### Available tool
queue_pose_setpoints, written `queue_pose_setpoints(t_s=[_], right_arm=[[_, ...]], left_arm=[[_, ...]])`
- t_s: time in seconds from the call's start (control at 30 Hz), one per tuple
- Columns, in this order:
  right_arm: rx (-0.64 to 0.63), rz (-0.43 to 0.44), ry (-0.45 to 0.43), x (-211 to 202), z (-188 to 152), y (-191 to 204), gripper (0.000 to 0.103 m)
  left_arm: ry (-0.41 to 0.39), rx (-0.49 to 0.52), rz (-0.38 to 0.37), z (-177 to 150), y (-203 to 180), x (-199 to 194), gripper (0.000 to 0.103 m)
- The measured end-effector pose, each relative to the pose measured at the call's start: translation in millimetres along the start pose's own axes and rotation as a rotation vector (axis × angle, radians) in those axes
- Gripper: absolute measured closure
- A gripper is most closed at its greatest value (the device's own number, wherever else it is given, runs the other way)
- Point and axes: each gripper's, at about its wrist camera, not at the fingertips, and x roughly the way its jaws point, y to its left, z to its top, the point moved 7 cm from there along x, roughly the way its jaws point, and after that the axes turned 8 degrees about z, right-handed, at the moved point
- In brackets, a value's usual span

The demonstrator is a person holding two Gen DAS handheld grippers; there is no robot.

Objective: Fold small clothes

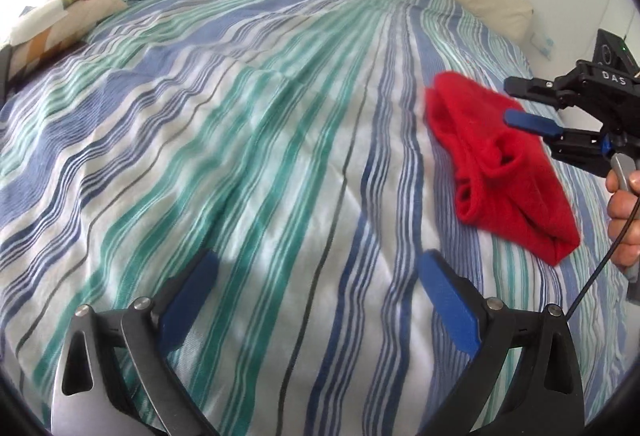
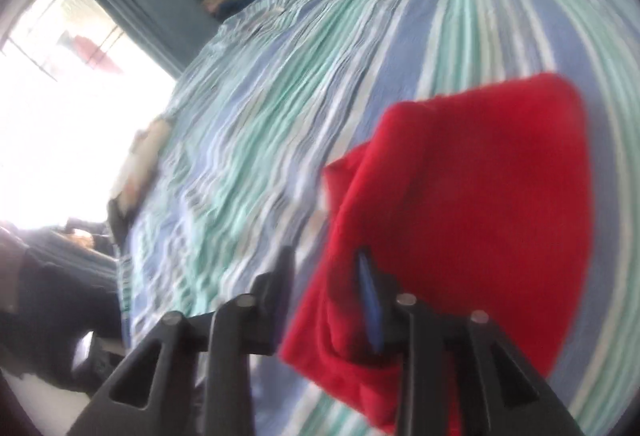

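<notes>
The bed (image 1: 240,115) is soft and striped, so it will give under pressure. The red garment (image 1: 500,171), already folded, lies on its right side; it looks light, limp, a little fuzzy. Take it at a thick folded edge. Your left gripper (image 1: 316,272) has its jaws apart and empty; your right gripper (image 1: 516,99) has its jaws partly apart over the garment, holding nothing, I judge.

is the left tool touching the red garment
Apart. The left wrist view shows the left tool open over bare striped bedspread, with the red garment lying well off to its right.
</notes>
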Motion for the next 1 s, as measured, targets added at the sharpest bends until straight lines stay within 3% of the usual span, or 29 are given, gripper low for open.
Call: queue_pose_setpoints(t_s=[0.07,0.13,0.17,0.27,0.3,0.47,0.53,0.6,0.7,0.83,0.93,1.0], right_arm=[[0.0,0.123,-0.048,-7.2,-5.9,15.1,0.065],[-0.051,0.131,-0.09,-26.6,-7.5,22.8,0.065],[-0.086,0.079,-0.104,-37.6,-8.6,20.6,0.065],[-0.229,-0.195,-0.097,-52.3,-17.0,5.9,0.065],[-0.245,-0.227,-0.073,-47.6,-22.2,0.7,0.065],[-0.33,-0.166,-0.021,11.2,-48.4,12.3,0.067],[-0.358,-0.209,0.11,47.7,-75.1,7.7,0.066],[-0.461,-0.25,0.094,44.5,-85.9,17.7,0.066],[-0.424,-0.157,0.022,-4.1,-85.8,33.7,0.067],[-0.428,-0.245,-0.086,-83.0,-95.1,15.6,0.067],[-0.351,-0.323,-0.059,-85.1,-105.0,-24.8,0.067],[-0.259,-0.345,0.027,-59.8,-120.0,-60.5,0.066]], left_arm=[[0.002,-0.007,-0.006,2.3,1.1,1.5,0.002],[0.003,-0.007,-0.006,4.4,0.2,3.6,0.002],[0.006,-0.003,-0.005,4.2,-0.4,4.4,0.002],[0.017,0.018,0.012,2.8,-4.6,9.0,0.002],[0.016,0.027,0.02,2.0,-5.9,9.8,0.002],[0.018,0.063,0.051,-3.1,-7.9,12.2,0.002],[0.021,0.065,0.054,-3.7,-7.3,13.3,0.002],[0.021,0.068,0.057,-4.0,-7.4,13.7,0.002],[0.022,0.077,0.065,-4.3,-9.1,14.3,0.002],[0.019,0.106,0.086,-5.9,-14.2,16.9,0.002],[0.007,0.133,0.118,-9.1,-16.7,18.6,0.002],[-0.004,0.146,0.132,-11.3,-17.1,18.8,0.002]])
